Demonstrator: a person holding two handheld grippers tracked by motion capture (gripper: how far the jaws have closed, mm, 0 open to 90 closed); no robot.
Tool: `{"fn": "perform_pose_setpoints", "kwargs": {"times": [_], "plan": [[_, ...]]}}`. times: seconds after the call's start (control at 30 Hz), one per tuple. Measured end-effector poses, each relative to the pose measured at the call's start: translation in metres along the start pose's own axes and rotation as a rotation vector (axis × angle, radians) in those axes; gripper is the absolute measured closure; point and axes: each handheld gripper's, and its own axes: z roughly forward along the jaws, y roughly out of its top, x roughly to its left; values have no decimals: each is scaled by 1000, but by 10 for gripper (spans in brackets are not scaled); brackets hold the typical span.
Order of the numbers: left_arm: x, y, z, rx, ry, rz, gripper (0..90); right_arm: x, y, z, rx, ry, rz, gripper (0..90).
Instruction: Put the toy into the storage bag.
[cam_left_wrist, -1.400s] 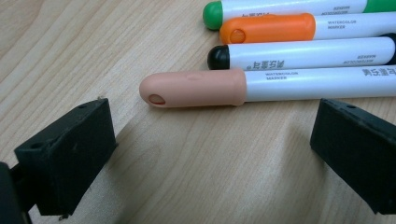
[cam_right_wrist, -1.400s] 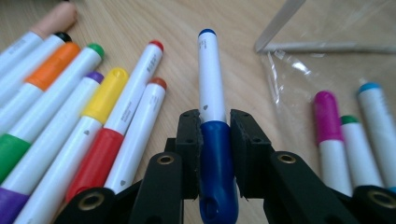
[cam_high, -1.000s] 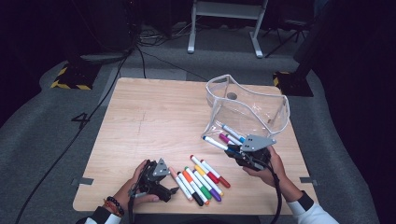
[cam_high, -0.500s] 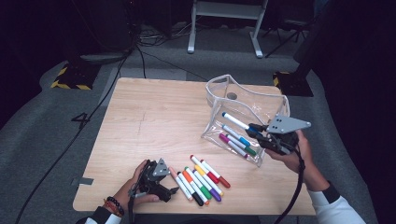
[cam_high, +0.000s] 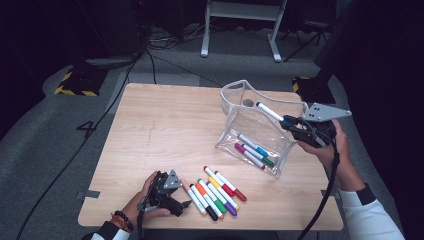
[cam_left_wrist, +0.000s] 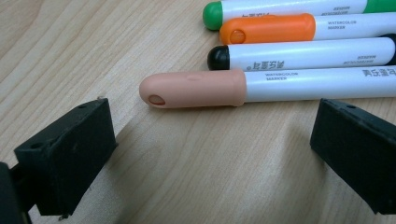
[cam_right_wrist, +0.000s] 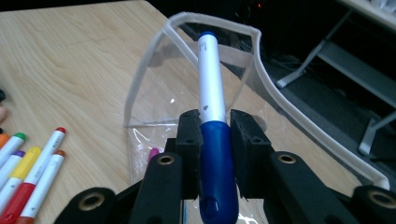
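My right gripper (cam_high: 296, 125) (cam_right_wrist: 214, 128) is shut on a dark blue marker (cam_high: 270, 112) (cam_right_wrist: 211, 98), held above the open top of a clear plastic pouch (cam_high: 250, 127) (cam_right_wrist: 154, 60). Three markers (cam_high: 254, 151) lie inside the pouch. A row of several markers (cam_high: 212, 192) lies near the table's front edge. My left gripper (cam_high: 182, 204) (cam_left_wrist: 205, 140) rests open on the table just left of that row. Its jaws stand wide apart, with the peach-capped marker (cam_left_wrist: 196, 87) just beyond them.
The wooden table (cam_high: 165, 130) has bare space on its left and middle. Beyond the peach marker lie black (cam_left_wrist: 299, 53), orange (cam_left_wrist: 271, 29) and green (cam_left_wrist: 280, 8) ones. A metal stand (cam_high: 240, 22) and cables are on the floor behind the table.
My right gripper has lifted the blue marker from beside the pouch, swung right and now holds it over the pouch opening. The left gripper has stayed still.
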Motion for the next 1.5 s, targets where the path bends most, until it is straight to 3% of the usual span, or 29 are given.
{"fn": "perform_pose_setpoints", "kwargs": {"times": [0.17,0.43,0.57,0.87,1.17,1.27,1.33,1.43,1.5], "plan": [[0,0,0,0,0,0,2,-16,-2,17,55,13,50,748],[0,0,0,0,0,0,2,-34,4,44,156,29,92,747],[0,0,0,0,0,0,2,-40,5,56,204,62,124,747],[0,0,0,0,0,0,2,-31,3,73,316,127,118,747],[0,0,0,0,0,0,2,-34,0,78,393,212,130,744],[0,0,0,0,0,0,2,-34,0,80,435,276,128,713],[0,0,0,0,0,0,2,-34,0,80,438,244,132,609],[0,0,0,-1,2,0,5,-32,-1,77,416,219,135,570],[0,0,0,-1,2,0,4,-33,-1,74,390,177,127,522]]}}
